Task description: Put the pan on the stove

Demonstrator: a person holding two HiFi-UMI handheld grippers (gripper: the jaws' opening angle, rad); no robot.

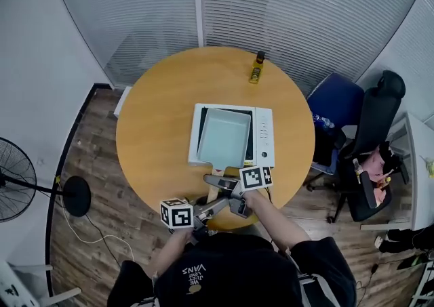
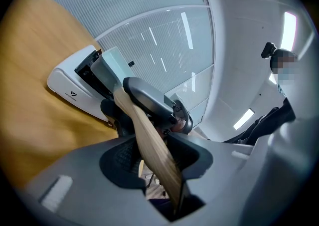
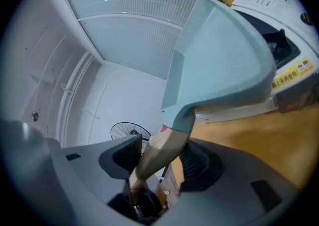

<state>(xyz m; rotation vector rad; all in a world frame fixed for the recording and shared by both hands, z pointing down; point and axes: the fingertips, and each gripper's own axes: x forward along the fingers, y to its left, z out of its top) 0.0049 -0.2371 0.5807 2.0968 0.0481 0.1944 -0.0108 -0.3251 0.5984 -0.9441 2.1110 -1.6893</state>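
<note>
Above white induction stove [image 1: 264,137] on round worktop [image 1: 152,129], pale-green square pan [image 1: 224,137] was positioned, body covering black cooktop. Wooden handle [image 2: 149,140] was clamped by both tools: left tool [image 2: 149,165] near handle end, right tool [image 3: 155,162] close to pan body. Full contact with stove could not be confirmed. Pan judged nearly placed; set-down check and release left.

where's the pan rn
Head view: the pan is over the white stove at the round table's middle, handle pointing toward the near edge.
</note>
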